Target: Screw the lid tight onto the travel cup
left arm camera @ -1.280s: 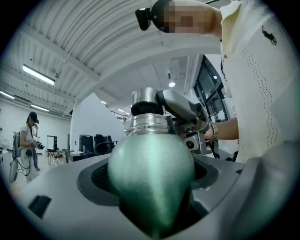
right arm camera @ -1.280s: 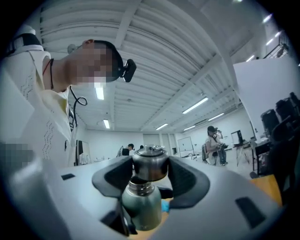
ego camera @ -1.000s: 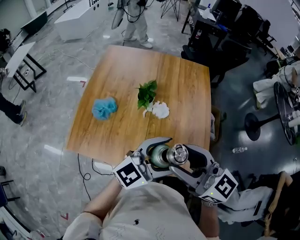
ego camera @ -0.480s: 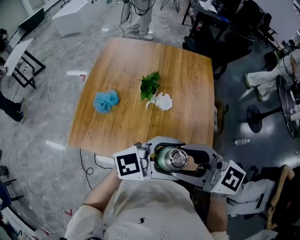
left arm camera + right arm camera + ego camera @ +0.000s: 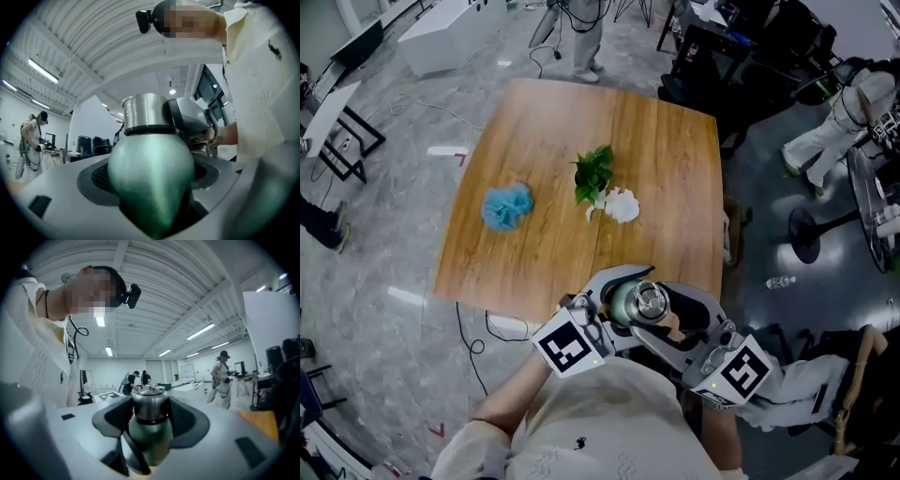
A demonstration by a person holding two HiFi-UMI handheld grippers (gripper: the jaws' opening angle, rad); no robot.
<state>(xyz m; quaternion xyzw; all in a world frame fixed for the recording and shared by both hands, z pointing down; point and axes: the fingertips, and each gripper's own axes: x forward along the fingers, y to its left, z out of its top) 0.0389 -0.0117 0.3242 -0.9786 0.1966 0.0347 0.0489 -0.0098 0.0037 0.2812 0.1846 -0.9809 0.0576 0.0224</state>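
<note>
Half-hidden cup, left gripper body, right gripper lid

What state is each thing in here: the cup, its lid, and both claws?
left claw: shut on the travel cup's green body.
right claw: shut on the lid.
travel cup: held up off the table, lid on.
lid: seated on the cup; tightness cannot be told.

Showing green on travel cup, silver on lid, black-and-white squares on marker cubes, brown woodgrain on table.
</note>
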